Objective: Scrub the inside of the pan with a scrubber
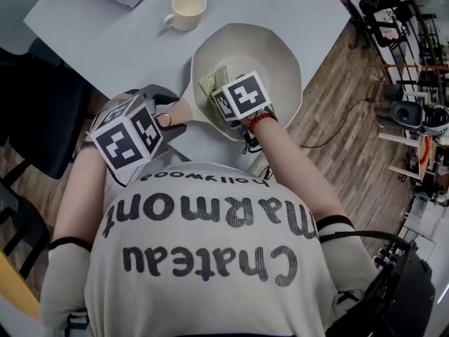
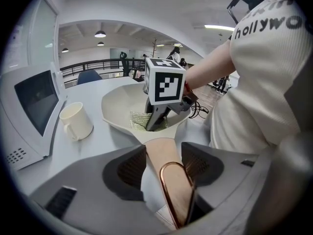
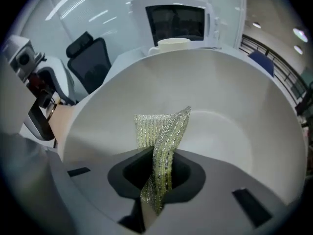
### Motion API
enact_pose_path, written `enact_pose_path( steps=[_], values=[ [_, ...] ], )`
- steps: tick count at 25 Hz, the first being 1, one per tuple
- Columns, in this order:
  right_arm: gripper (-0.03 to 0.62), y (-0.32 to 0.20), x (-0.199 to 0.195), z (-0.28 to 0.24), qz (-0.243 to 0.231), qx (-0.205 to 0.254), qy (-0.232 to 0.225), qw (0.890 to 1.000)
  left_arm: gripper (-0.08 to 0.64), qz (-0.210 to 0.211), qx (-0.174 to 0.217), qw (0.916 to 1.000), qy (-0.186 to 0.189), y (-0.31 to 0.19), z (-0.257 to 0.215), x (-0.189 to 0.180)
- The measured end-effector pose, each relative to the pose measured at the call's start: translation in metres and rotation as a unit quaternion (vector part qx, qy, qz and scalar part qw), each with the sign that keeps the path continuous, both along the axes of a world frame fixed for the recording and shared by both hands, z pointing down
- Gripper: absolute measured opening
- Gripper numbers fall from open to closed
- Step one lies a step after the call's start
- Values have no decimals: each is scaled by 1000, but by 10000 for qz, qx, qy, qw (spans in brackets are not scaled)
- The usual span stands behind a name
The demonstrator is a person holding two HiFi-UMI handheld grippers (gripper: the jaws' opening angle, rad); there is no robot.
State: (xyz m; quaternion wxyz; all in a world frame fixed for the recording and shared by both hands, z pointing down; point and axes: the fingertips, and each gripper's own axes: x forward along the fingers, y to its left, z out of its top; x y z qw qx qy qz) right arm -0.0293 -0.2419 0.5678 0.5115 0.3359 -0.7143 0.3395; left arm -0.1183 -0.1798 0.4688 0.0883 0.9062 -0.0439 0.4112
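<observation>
Pan [image 1: 280,51] sitting on table [image 1: 105,41], mug [image 1: 188,9] at its 10 o'clock. Left gripper [image 2: 162,169] clamping handle [image 2: 159,148] at pan's 7 o'clock, jaws partly spread, pads pressing both handle sides. Right gripper [image 3: 159,180] pointing steeply down into pan, jaws nearly together, pinching scrubber [image 3: 164,131]. Scrubber lying against inner wall, 8 o'clock side.

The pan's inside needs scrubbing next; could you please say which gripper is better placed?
Right, probably: the right gripper pinches the scrubber inside the pan, while the left gripper is clamped on its handle.
</observation>
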Motion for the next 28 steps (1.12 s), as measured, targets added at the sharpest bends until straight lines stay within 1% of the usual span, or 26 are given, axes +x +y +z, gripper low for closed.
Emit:
enact_pose_path(
  steps=[2,4,7,9,11,13,16,20,23,24,26,27,28],
  values=[
    [48,0,4,0,-363,132,481,9981,252,-16,-12,10000,55,0,0,0],
    [48,0,6,-1,-582,66,856,9946,252,-39,-59,9999,114,1,1,-2],
    [48,9,12,4,-733,-372,1101,9905,252,-69,-100,9998,131,1,1,-3],
    [48,16,25,7,-843,-654,1269,9862,252,-73,-112,9998,136,0,2,-3],
    [48,29,37,6,-743,-1021,1297,9835,252,-86,-134,9998,144,0,1,-2],
    [48,31,56,5,-647,-1152,1445,9807,252,-95,-145,9997,150,0,1,-2],
    [48,25,86,6,-589,-1092,1827,9753,251,-97,-159,9997,162,0,2,-2],
    [48,23,121,9,-439,-1172,2264,9660,250,-108,-175,9997,165,-1,4,-2],
    [48,20,144,10,-322,-1213,2563,9584,249,-150,-303,9991,253,0,3,-1],
    [48,18,147,11,-355,-1207,2633,9565,247,-181,-376,9987,306,1,2,0],
    [48,10,151,15,-635,-1005,2902,9496,233,-240,-475,9978,390,2,1,0],
    [48,4,153,15,-845,-826,3137,9421,229,-251,-481,9977,413,3,1,0],
    [48,-1,157,14,-1057,-657,3401,9321,224,-252,-466,9977,431,3,1,0]
  ],
)
